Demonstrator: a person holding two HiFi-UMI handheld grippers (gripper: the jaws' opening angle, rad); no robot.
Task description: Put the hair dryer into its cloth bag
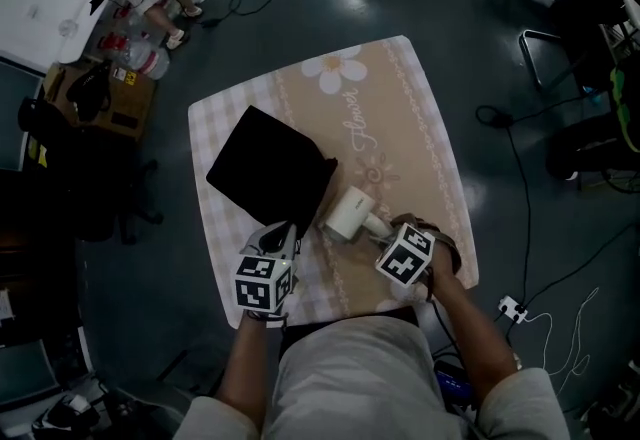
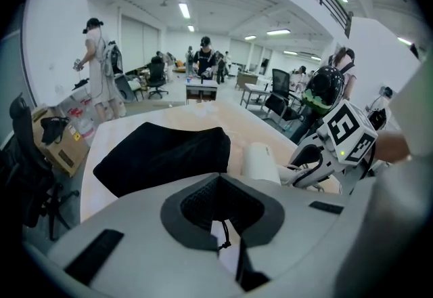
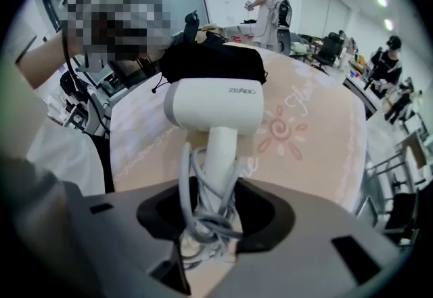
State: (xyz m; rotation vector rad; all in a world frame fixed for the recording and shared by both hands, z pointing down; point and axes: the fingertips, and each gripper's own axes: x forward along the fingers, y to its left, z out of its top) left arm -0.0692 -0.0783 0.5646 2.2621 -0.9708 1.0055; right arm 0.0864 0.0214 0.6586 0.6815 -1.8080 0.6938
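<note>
Head view: I saw a table under a floral tablecloth (image 1: 400,118). The black cloth bag (image 1: 268,168) lay flat on it, and the white hair dryer (image 1: 348,213) lay on the cloth just beside the bag's right corner.
Left gripper (image 1: 287,240): its jaws were together, pinching what looked like the bag's thin black drawstring (image 2: 221,241) at the near corner.
Right gripper (image 1: 378,231): its jaws were clamped on the dryer's handle (image 3: 220,144) and the grey cable (image 3: 203,219) wound around it. The barrel lay crosswise beyond the jaws.
Step in hand: I judged it to be picking up the dryer, with bagging not yet begun.
Doing it well: I would grip low on the handle so the cable loops are trapped, then lift the barrel clear of the cloth. The left pinch should raise the bag's edge so a mouth opens before the barrel goes in nose first. A loose loop could snag on the bag's rim.
Bag contents: the bag lay flat and looked empty. I could not tell how wide its mouth stood.
</note>
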